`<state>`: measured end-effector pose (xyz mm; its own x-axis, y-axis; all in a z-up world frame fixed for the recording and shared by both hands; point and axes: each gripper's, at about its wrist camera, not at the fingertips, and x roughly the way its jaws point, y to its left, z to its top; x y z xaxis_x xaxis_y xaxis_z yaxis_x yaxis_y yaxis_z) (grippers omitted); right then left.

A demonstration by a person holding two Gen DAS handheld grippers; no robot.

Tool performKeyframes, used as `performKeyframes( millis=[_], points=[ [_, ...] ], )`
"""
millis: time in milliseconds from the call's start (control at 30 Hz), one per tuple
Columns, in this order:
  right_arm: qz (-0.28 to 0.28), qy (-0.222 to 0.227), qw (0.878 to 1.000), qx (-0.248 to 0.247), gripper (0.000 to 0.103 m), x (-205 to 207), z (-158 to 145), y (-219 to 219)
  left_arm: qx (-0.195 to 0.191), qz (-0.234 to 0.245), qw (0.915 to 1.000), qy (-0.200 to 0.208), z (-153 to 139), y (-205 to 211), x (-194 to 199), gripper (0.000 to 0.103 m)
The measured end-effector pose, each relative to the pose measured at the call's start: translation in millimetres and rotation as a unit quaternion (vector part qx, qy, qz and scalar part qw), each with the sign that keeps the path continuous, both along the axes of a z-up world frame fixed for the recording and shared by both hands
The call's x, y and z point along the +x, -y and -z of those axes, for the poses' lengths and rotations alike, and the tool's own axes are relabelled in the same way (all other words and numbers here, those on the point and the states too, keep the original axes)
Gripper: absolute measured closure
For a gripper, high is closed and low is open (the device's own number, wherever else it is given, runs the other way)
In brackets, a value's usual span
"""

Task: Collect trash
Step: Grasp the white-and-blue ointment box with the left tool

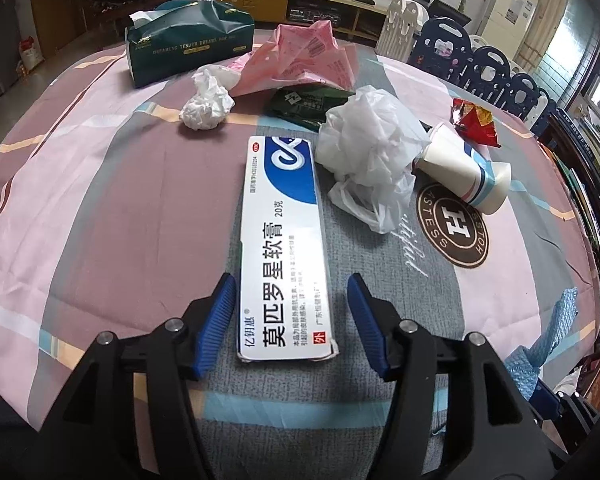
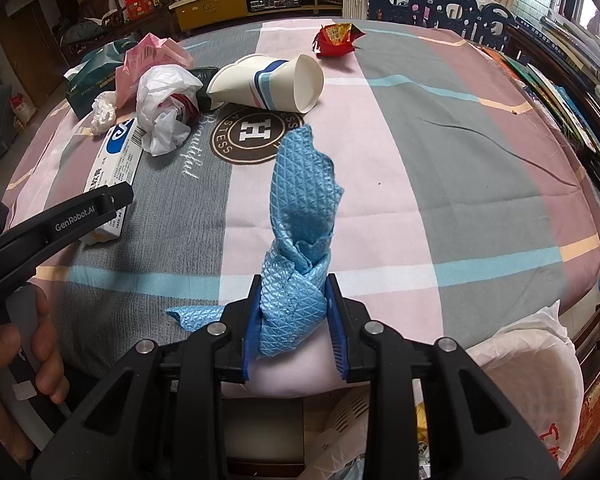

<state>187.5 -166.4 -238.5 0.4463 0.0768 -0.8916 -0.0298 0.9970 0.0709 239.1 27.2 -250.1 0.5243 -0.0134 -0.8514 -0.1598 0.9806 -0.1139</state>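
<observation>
My left fingers point(image 1: 291, 320) spread astride the box point(image 1: 282, 248), ready to pinch; my right fingers point(image 2: 293, 320) pinch the cloth point(image 2: 300, 232) clear.

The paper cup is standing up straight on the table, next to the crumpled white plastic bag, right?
Not quite. The paper cup is lying on its side, its open mouth facing sideways; the right wrist view shows it. It does sit beside the crumpled white plastic bag, on the table.
</observation>
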Motion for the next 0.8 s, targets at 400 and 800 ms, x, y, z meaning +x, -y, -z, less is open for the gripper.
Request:
performKeyframes(
  millis=[400,800],
  points=[
    [0.000,0.000,1.000,0.000,0.073,0,0,0,0.011,0.007,0.9999,-0.007,1,5,0,0.032],
    [0.001,0.010,1.000,-0.001,0.073,-3,-6,0,-0.091,-0.030,0.9952,0.015,-2,-25,-4,0.062]
  ],
)
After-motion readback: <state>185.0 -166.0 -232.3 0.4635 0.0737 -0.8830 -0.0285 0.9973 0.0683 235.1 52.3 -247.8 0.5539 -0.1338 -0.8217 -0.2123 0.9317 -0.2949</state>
